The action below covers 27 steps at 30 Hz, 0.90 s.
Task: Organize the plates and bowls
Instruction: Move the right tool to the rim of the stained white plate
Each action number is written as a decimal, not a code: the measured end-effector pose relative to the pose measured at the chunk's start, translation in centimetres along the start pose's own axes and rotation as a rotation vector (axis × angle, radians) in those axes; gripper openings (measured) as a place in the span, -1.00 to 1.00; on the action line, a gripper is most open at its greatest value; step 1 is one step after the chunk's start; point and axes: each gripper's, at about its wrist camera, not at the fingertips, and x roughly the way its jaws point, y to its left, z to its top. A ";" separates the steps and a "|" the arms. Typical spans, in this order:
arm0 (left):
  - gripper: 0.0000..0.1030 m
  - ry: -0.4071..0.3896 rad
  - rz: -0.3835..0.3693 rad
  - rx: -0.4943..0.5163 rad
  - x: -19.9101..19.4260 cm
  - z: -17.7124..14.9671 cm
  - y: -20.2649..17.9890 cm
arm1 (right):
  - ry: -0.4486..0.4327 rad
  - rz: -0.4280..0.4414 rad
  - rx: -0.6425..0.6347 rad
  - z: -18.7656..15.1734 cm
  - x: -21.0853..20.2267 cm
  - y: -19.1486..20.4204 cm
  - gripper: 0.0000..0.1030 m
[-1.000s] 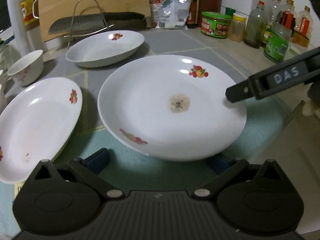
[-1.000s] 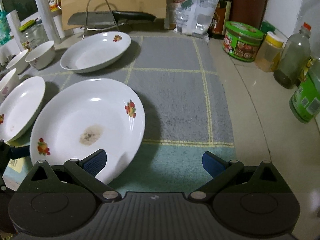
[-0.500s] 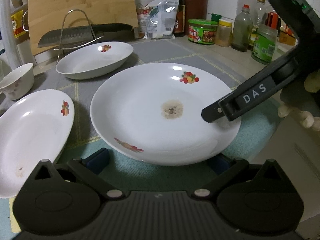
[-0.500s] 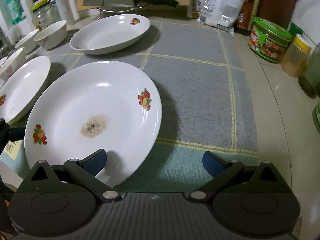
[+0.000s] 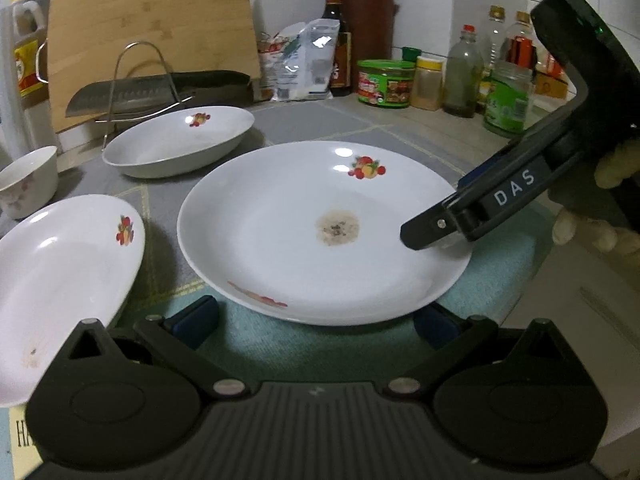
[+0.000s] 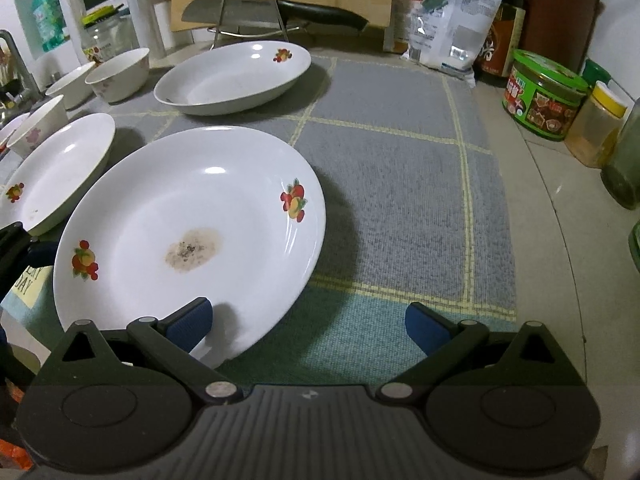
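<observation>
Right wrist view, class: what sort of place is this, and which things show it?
Most likely a home kitchen counter: a cleaver on a wire rack, a knife block, condiment bottles, and used plates.

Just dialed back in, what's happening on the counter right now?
A person holds a gripper in each hand around the stained plate on the checked mat. The right gripper has its jaws wide open, one finger over the plate's near rim, not closed on it. The left gripper is open too, just short of the plate's edge. Two more plates and several bowls sit unstacked to the left and behind.
</observation>
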 end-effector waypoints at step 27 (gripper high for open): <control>0.99 0.003 -0.069 0.047 0.0 0.3 -0.1 | 0.059 0.380 -0.274 4.6 2.2 -2.2 1.00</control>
